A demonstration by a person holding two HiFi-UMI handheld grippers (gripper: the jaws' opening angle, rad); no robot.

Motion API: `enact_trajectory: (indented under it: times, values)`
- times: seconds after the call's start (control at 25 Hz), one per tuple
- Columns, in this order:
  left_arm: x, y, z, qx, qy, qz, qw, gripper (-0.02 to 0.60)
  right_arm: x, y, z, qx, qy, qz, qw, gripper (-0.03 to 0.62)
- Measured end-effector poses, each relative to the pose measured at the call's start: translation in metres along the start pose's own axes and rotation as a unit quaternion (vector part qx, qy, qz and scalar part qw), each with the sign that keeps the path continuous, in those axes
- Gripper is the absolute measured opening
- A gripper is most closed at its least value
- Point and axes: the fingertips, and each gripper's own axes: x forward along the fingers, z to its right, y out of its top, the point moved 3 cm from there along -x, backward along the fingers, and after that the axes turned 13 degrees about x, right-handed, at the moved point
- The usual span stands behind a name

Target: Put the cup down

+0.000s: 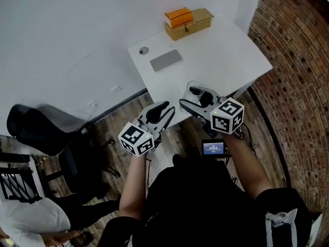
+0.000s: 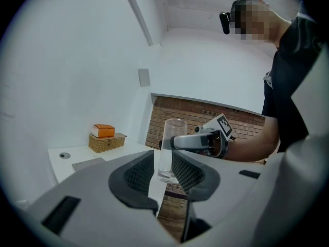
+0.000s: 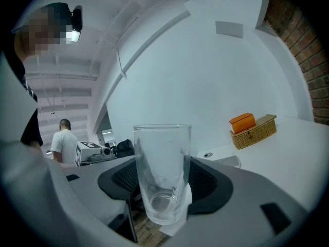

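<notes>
not done yet: the right hand-held gripper [image 1: 198,101] clamps the upright cup [image 3: 162,169] in mid-air by the near edge of the tabletop [image 1: 221,50] at 12 o'clock, the left hand-held gripper [image 1: 163,112] at 8 o'clock slightly open, empty; lowering and release remain.

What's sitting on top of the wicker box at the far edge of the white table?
An orange box lies on the closed lid of the wicker box, toward its left end in the head view. The rest of the lid is bare. The shut lid hides whatever is inside.
</notes>
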Motion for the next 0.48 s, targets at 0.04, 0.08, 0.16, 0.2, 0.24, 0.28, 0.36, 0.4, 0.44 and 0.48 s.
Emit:
enact_trajectory:
  times: [0.04, 0.08, 0.16, 0.2, 0.24, 0.28, 0.36, 0.4, 0.44, 0.48]
  values:
    - [0.001, 0.0, -0.001, 0.0, 0.0, 0.0, 1.0, 0.1, 0.001, 0.001, 0.001, 0.0, 0.001, 0.0, 1.0, 0.287]
    - [0.001, 0.0, -0.002, 0.001, 0.001, -0.001, 1.0, 0.1, 0.001, 0.001, 0.002, 0.001, 0.001, 0.0, 1.0, 0.287]
    - [0.002, 0.001, -0.004, 0.001, 0.002, -0.002, 1.0, 0.1, 0.003, 0.002, 0.003, 0.001, 0.002, -0.001, 1.0, 0.287]
    - [0.002, 0.001, -0.005, 0.001, 0.003, -0.003, 1.0, 0.1, 0.003, 0.003, 0.005, 0.002, 0.003, -0.001, 1.0, 0.287]
    - [0.003, 0.001, -0.006, 0.001, 0.005, -0.003, 1.0, 0.1, 0.004, 0.003, 0.006, 0.002, 0.003, -0.002, 1.0, 0.287]
    - [0.003, 0.001, -0.008, 0.0, 0.007, -0.003, 1.0, 0.1, 0.004, 0.003, 0.007, 0.003, 0.004, -0.003, 1.0, 0.287]
    - [0.004, 0.002, -0.01, 0.0, 0.009, -0.003, 1.0, 0.1, 0.004, 0.003, 0.011, 0.003, 0.003, -0.005, 1.0, 0.287]
    - [0.005, 0.002, -0.01, 0.0, 0.009, -0.004, 0.9999, 0.1, 0.003, 0.003, 0.013, 0.004, 0.002, -0.007, 1.0, 0.287]
    - [0.005, 0.001, -0.011, 0.0, 0.01, -0.005, 0.9999, 0.1, 0.003, 0.002, 0.017, 0.004, 0.0, -0.009, 1.0, 0.287]
    - [0.006, 0.0, -0.012, 0.0, 0.011, -0.007, 0.9999, 0.1, 0.003, 0.001, 0.021, 0.004, -0.001, -0.013, 1.0, 0.287]
